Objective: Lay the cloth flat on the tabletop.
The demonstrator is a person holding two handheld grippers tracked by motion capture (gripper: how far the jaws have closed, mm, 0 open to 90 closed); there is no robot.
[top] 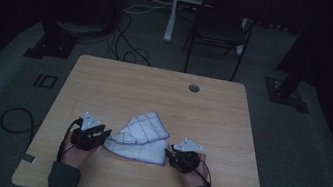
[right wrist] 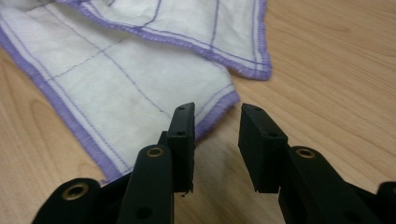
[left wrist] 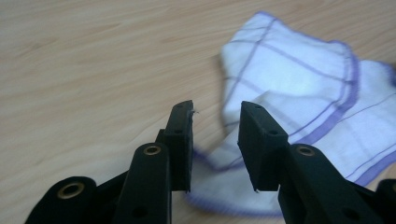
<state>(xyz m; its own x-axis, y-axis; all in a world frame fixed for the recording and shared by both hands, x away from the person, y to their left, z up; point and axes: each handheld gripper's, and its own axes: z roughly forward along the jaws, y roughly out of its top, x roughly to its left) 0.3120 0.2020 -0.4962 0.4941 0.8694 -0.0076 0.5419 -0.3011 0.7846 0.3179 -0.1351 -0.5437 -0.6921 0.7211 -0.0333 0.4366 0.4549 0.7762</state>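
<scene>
The cloth [top: 139,138] lies loosely folded on the table [top: 120,83], in the near half, well short of the grommet hole [top: 193,87] at the far edge and between the two grippers. It is white with a thin purple grid and a purple stitched hem, and by its look it is light, thin and limp: it will sag and drape from any single hold, slide easily over the smooth wood, and cannot break. Layers may separate when lifted, so a pinch should catch every layer it is meant to carry. The hem and the corners look like the best places to take hold, since the stitching gives a firmer ridge for the pads. The left gripper [left wrist: 215,121] stands just beside the cloth's left end with its jaws parted a moderate gap; a curled edge of cloth shows behind the gap, but nothing is pinched and the pads press on nothing. The right gripper [right wrist: 216,122] sits at the cloth's right end, jaws likewise parted, with a hemmed corner lying just under and beside its left jaw, not gripped. No brand, label or readable writing appears on the cloth, the table or the grippers; the high view is too dim to make out any marks on the grey plates.
</scene>
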